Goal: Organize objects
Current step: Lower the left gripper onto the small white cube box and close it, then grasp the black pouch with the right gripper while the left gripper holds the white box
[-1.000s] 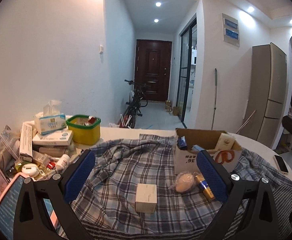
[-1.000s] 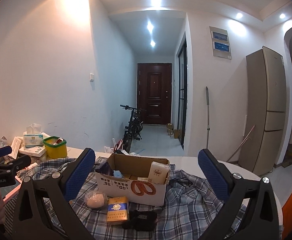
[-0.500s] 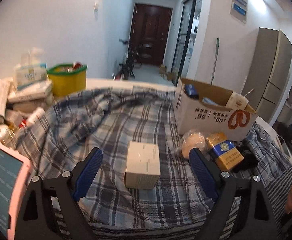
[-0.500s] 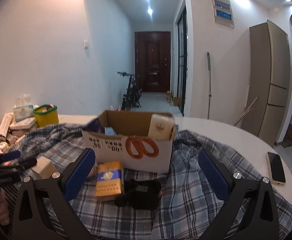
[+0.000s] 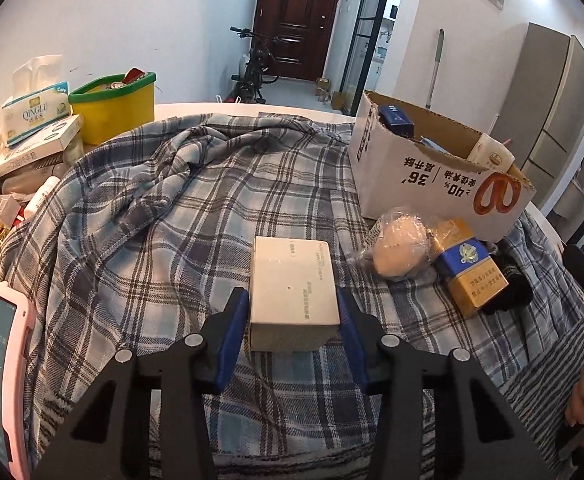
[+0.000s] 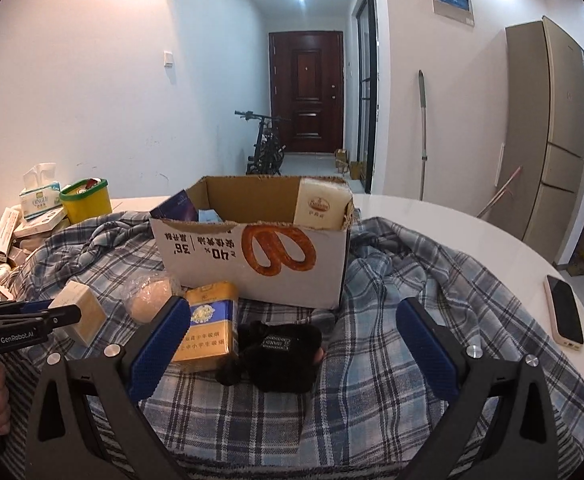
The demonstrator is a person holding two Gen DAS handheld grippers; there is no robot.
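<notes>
Left gripper (image 5: 292, 316) jaws just closing, blue pads flank the small white box (image 5: 294, 292) on the plaid cloth (image 5: 152, 240), near the table's front edge; contact unclear. Right gripper (image 6: 292, 344) spread wide, empty.

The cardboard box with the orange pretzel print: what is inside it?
In the cardboard box a cream carton stands at its right end and a dark blue packet leans at its left, with something light blue beside that. The front wall hides the bottom.
</notes>
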